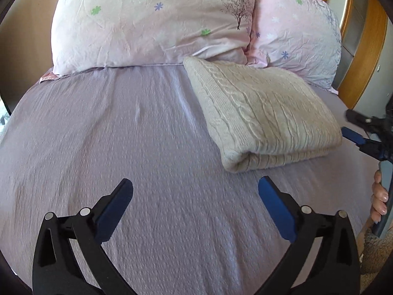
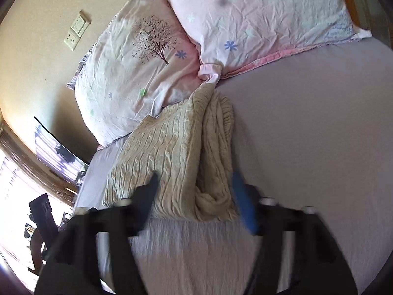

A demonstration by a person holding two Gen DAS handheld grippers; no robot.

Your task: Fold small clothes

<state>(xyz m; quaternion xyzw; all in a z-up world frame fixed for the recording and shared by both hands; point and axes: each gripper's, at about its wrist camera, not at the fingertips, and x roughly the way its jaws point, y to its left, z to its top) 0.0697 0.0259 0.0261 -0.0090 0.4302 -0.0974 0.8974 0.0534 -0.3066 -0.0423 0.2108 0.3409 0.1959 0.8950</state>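
A beige cable-knit sweater (image 1: 265, 118) lies folded in a thick rectangle on the lilac bed sheet (image 1: 122, 147), just below the pillows. My left gripper (image 1: 195, 186) is open and empty, hovering over bare sheet to the left of and nearer than the sweater. My right gripper (image 2: 195, 179) is open and blurred, its jaws standing on either side of the sweater's (image 2: 176, 152) near folded edge without closing on it. The right gripper also shows at the right edge of the left wrist view (image 1: 348, 123), beside the sweater's right end.
Two pink flowered pillows (image 1: 152, 19) (image 1: 294, 29) lie against the wooden headboard (image 1: 366, 49). A wall with sockets (image 2: 76, 29) is left of the bed. A window and dark furniture (image 2: 41, 211) stand to the left, beyond the bed's edge.
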